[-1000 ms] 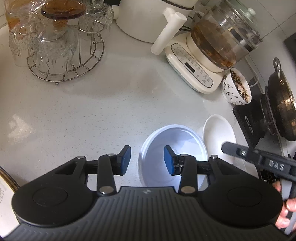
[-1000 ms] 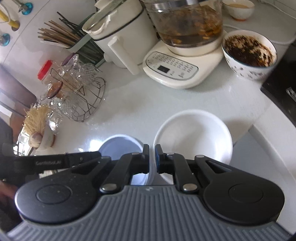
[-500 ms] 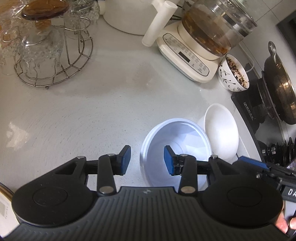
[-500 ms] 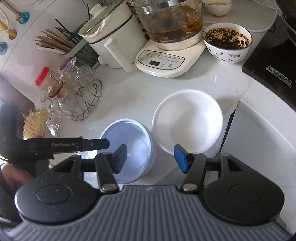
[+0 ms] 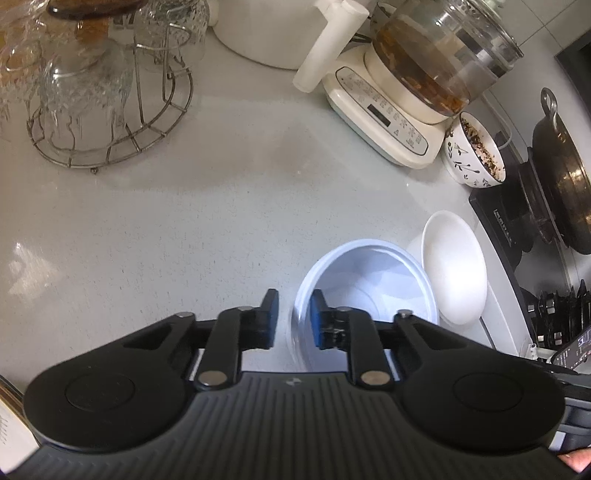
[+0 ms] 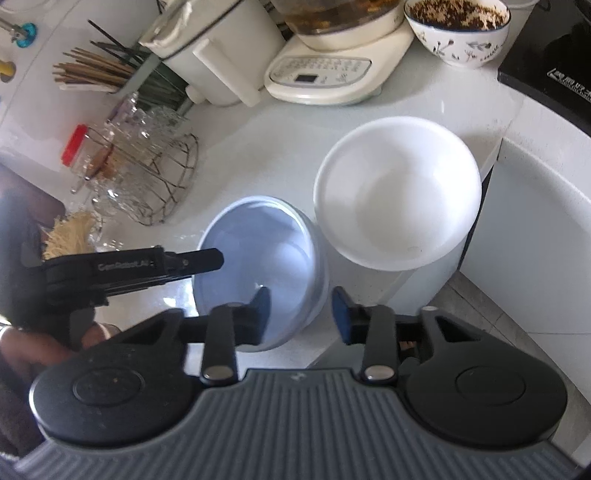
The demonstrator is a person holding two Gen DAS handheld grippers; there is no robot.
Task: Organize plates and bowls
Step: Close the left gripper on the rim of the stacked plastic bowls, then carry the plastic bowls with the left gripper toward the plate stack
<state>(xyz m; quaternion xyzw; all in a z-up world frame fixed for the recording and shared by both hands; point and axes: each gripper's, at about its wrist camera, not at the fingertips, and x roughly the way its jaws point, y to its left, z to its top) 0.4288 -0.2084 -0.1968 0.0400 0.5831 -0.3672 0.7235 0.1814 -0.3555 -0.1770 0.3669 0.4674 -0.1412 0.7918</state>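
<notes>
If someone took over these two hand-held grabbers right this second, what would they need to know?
Left gripper: jaws closing on the near rim of the blue bowl, one finger outside, one inside.
Right gripper: jaws closing, astride the blue bowl's right rim, not yet pressing.
White bowl: empty, beside the blue bowl on the counter, near its edge.
Done: nothing stacked yet.
Left: probably nest the two bowls. The patterned bowl holds food, so leave it.
</notes>
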